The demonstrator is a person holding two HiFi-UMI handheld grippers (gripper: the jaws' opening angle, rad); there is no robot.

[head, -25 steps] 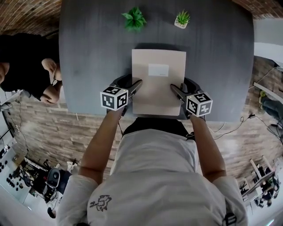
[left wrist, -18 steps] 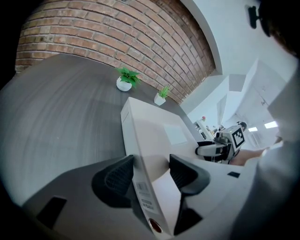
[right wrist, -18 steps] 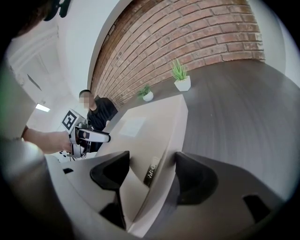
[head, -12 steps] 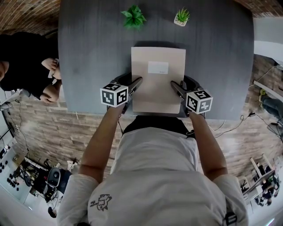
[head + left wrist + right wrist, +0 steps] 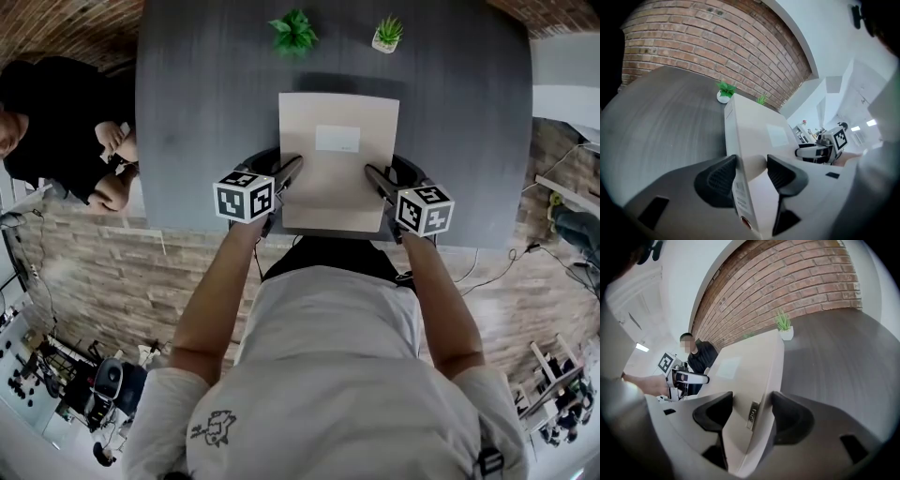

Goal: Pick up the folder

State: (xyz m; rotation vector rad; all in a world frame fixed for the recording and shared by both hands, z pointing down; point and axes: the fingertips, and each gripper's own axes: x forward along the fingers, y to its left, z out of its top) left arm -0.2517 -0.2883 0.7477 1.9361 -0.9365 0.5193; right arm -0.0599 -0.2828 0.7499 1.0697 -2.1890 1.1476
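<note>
A thick beige folder (image 5: 337, 178) with a pale label lies lengthwise on the dark grey table (image 5: 206, 112), its near end over the table's front edge. My left gripper (image 5: 291, 171) straddles its left edge, with the spine (image 5: 736, 140) between the pads. The jaws of my left gripper (image 5: 751, 171) are closing, and both pads press the folder. My right gripper (image 5: 375, 175) does the same on the right edge. The folder (image 5: 750, 366) fills the gap of my right gripper (image 5: 750, 413), whose jaws are closing too. The folder casts a shadow beyond its far end.
Two small potted plants (image 5: 293, 33) (image 5: 386, 36) stand at the table's far side, just beyond the folder. A person in black (image 5: 56, 122) sits at the table's left end. A brick wall rises behind the table. Cables lie on the floor at the right.
Both grippers and the folder have risen a little together. The folder's near end now sits higher in the head view. The seated person's hands have shifted.
</note>
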